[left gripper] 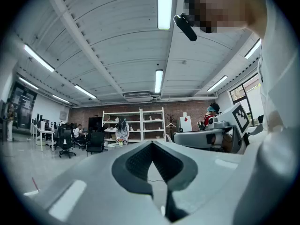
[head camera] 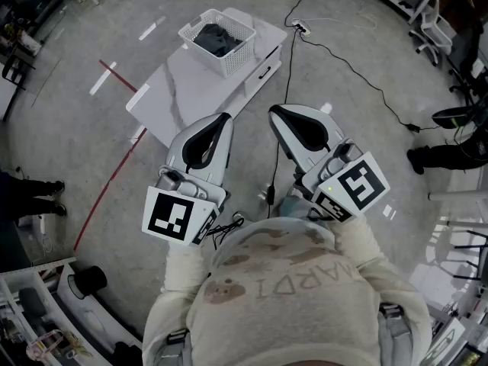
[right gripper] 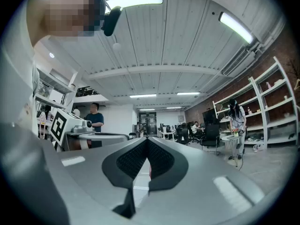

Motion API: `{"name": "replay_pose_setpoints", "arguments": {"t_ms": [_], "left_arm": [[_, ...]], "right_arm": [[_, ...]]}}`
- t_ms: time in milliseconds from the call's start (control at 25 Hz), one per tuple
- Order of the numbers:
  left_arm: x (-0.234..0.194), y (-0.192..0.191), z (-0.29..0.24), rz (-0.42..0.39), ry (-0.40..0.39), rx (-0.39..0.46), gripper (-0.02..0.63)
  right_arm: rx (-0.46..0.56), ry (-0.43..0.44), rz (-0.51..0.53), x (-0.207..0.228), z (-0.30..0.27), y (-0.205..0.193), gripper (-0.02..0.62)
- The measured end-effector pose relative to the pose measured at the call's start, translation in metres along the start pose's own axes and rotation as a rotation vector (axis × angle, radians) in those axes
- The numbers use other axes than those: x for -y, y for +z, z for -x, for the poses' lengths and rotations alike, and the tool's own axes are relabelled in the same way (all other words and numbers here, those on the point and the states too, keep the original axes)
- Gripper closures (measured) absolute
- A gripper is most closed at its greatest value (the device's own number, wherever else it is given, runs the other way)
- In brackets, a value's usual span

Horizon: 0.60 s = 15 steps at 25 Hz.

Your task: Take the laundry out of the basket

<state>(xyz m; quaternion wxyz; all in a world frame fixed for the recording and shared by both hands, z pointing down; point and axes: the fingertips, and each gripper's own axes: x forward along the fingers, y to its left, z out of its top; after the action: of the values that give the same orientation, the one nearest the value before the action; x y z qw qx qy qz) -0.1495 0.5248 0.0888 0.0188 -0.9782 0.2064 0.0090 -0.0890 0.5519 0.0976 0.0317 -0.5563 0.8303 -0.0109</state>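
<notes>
Laundry (head camera: 216, 39): dark lump, detail unclear, btm hidden by basket (head camera: 238, 58) walls

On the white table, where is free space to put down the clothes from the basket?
The white marble-patterned table is bare on its near half, between the white plastic lattice basket and the table's near edge. The far end is crowded: the basket with dark laundry fills it, leaving only a narrow strip on its right.

Dark cloth laundry (head camera: 215, 39) lies in a white plastic basket (head camera: 206, 58)
</notes>
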Motion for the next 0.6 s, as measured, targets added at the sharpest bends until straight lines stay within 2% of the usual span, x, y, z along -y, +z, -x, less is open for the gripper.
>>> {"name": "replay_pose_setpoints", "arguments": {"t_ms": [440,600], "left_arm": [[0.011,-0.002,-0.012,0.004,0.015,0.001,0.604],[0.009,-0.003,-0.02,0.01,0.033,-0.004,0.606]], "right_arm": [[-0.002,0.017,-0.005,0.012,0.01,-0.001,0.568],[0.001,0.028,-0.04,0.024,0.008,-0.003,0.568]]}}
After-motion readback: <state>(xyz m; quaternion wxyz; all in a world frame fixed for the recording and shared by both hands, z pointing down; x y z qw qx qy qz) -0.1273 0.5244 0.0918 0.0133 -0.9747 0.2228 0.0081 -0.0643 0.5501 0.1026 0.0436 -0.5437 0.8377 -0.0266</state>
